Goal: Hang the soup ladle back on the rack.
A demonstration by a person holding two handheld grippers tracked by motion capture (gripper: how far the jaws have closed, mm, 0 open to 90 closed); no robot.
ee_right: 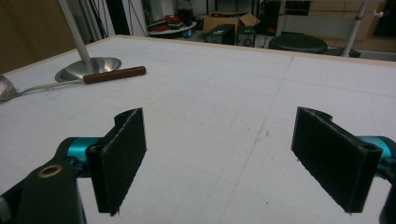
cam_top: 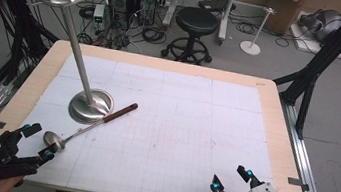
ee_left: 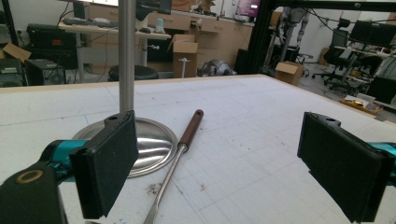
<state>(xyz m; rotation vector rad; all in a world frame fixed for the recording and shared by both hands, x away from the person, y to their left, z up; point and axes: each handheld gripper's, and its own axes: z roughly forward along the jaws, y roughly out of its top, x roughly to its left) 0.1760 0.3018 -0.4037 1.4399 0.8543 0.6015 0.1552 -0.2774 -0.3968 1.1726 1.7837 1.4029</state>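
At the table's near left corner the left gripper [cam_top: 37, 140] sits low with its jaws spread wide apart and nothing between them; one fingertip lies just beside the bowl of the ladle [cam_top: 84, 129], though whether it touches is hard to tell; the ladle lies flat on the white gridded mat [cam_top: 179, 127], its thin metal shaft running up and right to a brown wooden handle [cam_top: 120, 112] that rests against the round base of the steel stand [cam_top: 90, 105]; the stand's pole leans up and left to a small top dish; at the near right corner the right gripper [cam_top: 231, 179] also has its jaws apart, empty, well apart from the ladle.
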